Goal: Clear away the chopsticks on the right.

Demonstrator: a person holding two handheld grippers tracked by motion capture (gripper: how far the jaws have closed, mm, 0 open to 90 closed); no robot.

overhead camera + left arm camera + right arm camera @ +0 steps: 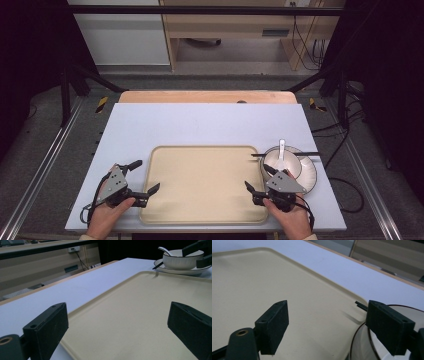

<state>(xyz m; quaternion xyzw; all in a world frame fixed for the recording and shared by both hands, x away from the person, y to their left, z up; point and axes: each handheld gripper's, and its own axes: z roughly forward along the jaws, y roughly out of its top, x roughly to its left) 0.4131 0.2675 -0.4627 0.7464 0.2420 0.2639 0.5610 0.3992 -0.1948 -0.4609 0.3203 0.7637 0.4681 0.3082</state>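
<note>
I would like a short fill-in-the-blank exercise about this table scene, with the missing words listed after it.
1. The bowl sits on a white ____.
2. A white ____ rests in the bowl.
3. The beige tray holds ____.
4. The left tool and the right tool both have their jaws ____.

Missing words: plate; spoon; nothing; open

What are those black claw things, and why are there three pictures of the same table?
The claws are grippers, like big tongs, and a person holds one in each hand. The left gripper and the right gripper are both open and hold nothing. One picture comes from a camera up high, looking down. The other two come from small cameras riding on each gripper, so you see its own two black jaws up close. On the table lies a big beige tray with nothing on it. Beside it, near the right gripper, is a plate with a bowl on it, a white spoon in the bowl, and black chopsticks across it.
</note>
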